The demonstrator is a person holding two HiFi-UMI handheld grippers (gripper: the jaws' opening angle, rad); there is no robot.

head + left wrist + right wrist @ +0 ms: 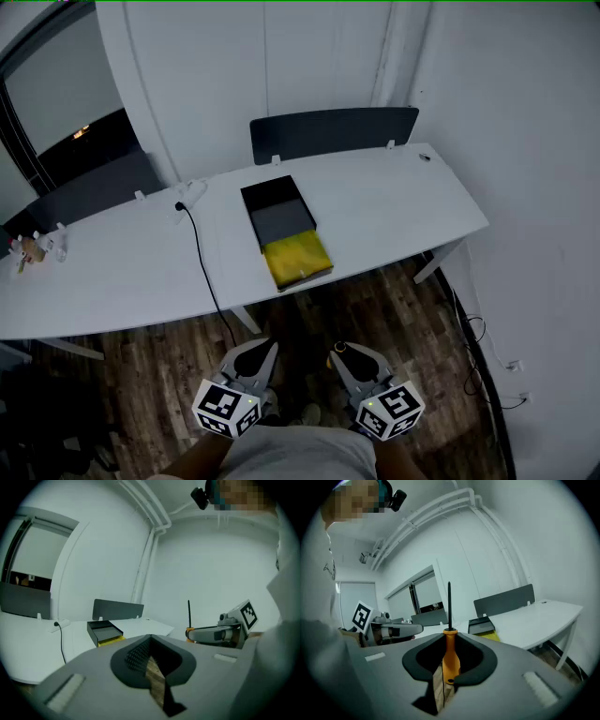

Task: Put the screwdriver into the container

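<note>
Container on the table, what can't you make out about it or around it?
- Inside of the container: head view, dim and small; contents unclear.
- Yellow piece at its near end: lid or sheet, too small to tell.
- Both gripper views: its own wall hides the inside.
- Screwdriver tip: right gripper view, too thin to tell its type.

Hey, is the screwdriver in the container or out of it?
Out. The right gripper grips the screwdriver by its orange handle, shaft pointing up, well short of the container on the table.
</note>
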